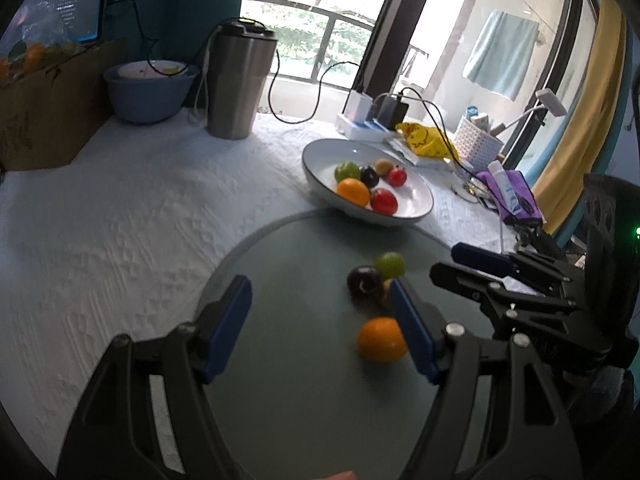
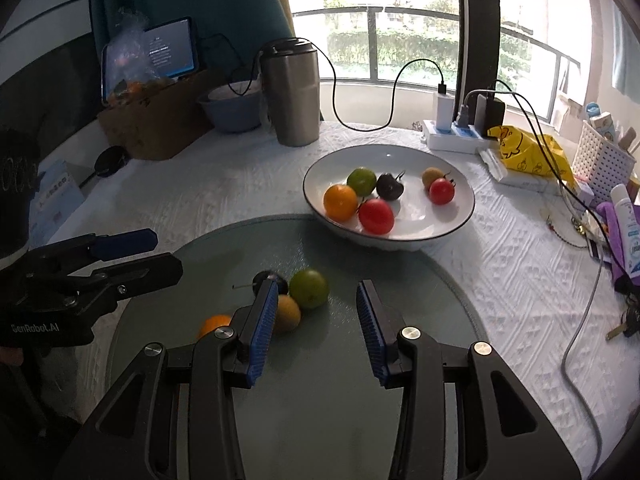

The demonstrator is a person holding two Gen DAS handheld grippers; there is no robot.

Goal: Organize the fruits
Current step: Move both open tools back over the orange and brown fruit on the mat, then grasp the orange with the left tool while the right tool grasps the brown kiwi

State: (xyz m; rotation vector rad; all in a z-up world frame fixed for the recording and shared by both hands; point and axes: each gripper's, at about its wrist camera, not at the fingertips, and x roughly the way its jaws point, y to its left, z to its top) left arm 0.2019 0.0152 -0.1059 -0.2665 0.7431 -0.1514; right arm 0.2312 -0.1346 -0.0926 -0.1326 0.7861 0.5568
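White-clothed surface (image 2: 200,200): bowl (image 2: 460,216) ahead holds six fruits; perhaps four remain on mat (image 2: 320,400) before both released tools: left tool (image 1: 320,324), right tool (image 2: 318,328).

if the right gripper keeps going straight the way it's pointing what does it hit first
Probably the green fruit lying on the glass mat, just left of the line between the open right gripper fingers; depth is unclear.

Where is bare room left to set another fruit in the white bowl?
The white bowl has bare floor at its near right, below the small red fruit, and along its far rim. Its left half is crowded: orange, green fruit, dark fruit, large red fruit.
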